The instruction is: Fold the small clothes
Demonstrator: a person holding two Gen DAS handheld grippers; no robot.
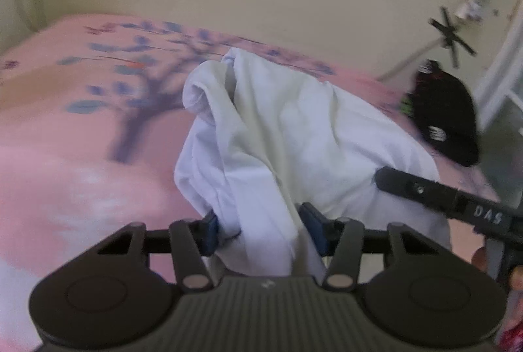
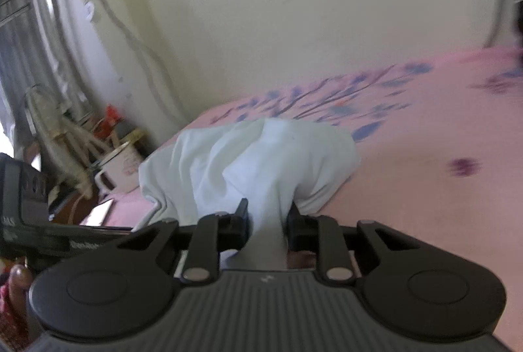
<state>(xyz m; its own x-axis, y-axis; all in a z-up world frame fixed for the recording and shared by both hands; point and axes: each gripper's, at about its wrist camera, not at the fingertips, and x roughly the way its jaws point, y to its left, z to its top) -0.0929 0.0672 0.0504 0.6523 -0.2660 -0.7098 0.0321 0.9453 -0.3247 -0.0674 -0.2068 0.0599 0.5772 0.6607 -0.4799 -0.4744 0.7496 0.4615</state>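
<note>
Right under the left camera, my left claw (image 1: 261, 229) has its blue pads about halfway closed and pinched on a bunched fold of the crumpled white cotton garment (image 1: 287, 129). I've gathered it there so I can lift that edge off the pink tree-print bedsheet (image 1: 81, 129); the rest drapes away ahead of the claw. Off to its right, a black cap (image 1: 447, 120) sits on the bed, blurry.

Over on the right camera, my right claw (image 2: 268, 229) is nearly shut, clamped on another twist of the same cloth (image 2: 248, 152), which heaps just ahead. Honestly can't tell whether it's a shirt or shorts, and the seams are buried in the bunching.
</note>
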